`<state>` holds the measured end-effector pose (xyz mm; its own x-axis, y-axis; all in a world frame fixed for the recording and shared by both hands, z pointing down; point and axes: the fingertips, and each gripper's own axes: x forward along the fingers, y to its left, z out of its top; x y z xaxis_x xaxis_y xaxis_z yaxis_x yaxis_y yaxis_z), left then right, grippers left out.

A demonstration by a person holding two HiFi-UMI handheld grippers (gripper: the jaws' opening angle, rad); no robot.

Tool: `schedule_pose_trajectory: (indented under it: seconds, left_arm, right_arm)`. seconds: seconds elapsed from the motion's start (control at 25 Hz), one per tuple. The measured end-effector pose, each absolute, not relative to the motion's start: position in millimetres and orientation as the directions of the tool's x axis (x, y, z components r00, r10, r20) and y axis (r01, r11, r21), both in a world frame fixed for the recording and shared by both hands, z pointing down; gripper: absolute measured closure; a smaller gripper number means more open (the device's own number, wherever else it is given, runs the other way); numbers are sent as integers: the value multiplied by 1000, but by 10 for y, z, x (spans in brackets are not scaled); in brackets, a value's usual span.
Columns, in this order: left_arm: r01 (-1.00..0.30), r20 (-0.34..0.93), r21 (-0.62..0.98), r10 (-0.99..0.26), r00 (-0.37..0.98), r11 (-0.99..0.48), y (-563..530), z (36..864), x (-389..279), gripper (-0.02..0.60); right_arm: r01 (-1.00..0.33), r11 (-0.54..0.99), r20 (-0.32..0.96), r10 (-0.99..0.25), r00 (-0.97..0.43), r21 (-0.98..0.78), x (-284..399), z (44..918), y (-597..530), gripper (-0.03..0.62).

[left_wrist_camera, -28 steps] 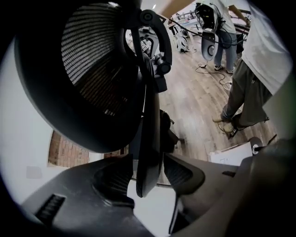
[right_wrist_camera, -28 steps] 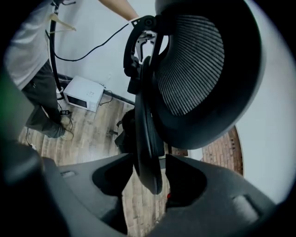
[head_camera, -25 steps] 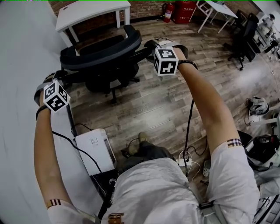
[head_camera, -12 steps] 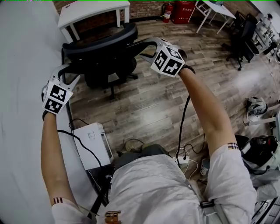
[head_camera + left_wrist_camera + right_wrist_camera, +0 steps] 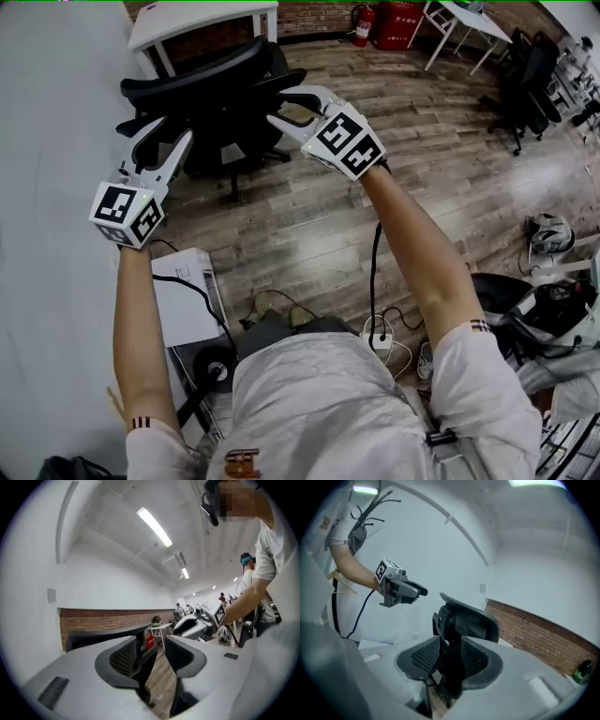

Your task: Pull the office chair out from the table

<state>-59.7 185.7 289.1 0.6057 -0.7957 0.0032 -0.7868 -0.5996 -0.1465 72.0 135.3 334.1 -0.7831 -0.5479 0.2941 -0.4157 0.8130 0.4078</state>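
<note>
black mesh office chair point(image 5: 202, 82) upright, just before small white table point(image 5: 187, 23)

1. The office chair point(image 5: 211, 103) is black all over, with a fine mesh weave on its back.
2. The table point(image 5: 202, 14) is white.
3. The floor point(image 5: 422, 159) is grey-brown wood plank, with a pale sheen in patches.
4. The brick wall point(image 5: 98, 620) is red-brown; the plaster above it is white.
5. The left gripper point(image 5: 167, 136) and the right gripper point(image 5: 281, 106) have pale grey bodies and black ribbed pads point(image 5: 124, 658).
6. Each marker cube point(image 5: 127, 214) carries black square patterns on white.
7. The fire extinguisher point(image 5: 360, 21) is red.
8. The person's shirt point(image 5: 328, 412) is off-white, with thin dark stripes at the sleeve hems.
</note>
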Motion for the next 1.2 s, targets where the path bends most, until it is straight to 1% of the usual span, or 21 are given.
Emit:
schedule_pose_trajectory:
  seconds: [0.08, 0.28, 0.44, 0.52, 0.8, 1.04, 1.2]
  left_arm:
    - [-798, -23, -113, -801, 598, -592, 1910, 2845, -461, 408]
    - [-803, -34, -77, -803, 595, -591, 2122, 2887, -148, 465]
    - [-811, -84, -31, -807, 584, -584, 2275, 2859, -92, 518]
    - [-813, -104, -18, -807, 581, -582, 2331, 2822, -78, 532]
    - [-800, -131, 7, -794, 593, -599, 2483, 2776, -65, 548]
    - [-796, -138, 21, -790, 597, -605, 2682, 2885, -186, 580]
    - [-794, -157, 12, -785, 599, -608, 2795, 2826, -197, 581]
  right_arm:
    - [-419, 822, 263, -533, -804, 386, 695, 3294, 1466, 461]
    - [-427, 840, 192, -504, -842, 334, 599, 3206, 1787, 514]
    - [-443, 847, 120, -493, -862, 292, 517, 3133, 1993, 570]
    - [-450, 851, 91, -488, -868, 272, 480, 3088, 2074, 588]
    - [-464, 857, 19, -480, -877, 227, 276, 3002, 2302, 591]
    - [-466, 860, -21, -472, -881, 207, 24, 3064, 2555, 591]
    - [-470, 861, -42, -472, -881, 195, -20, 3026, 2697, 591]
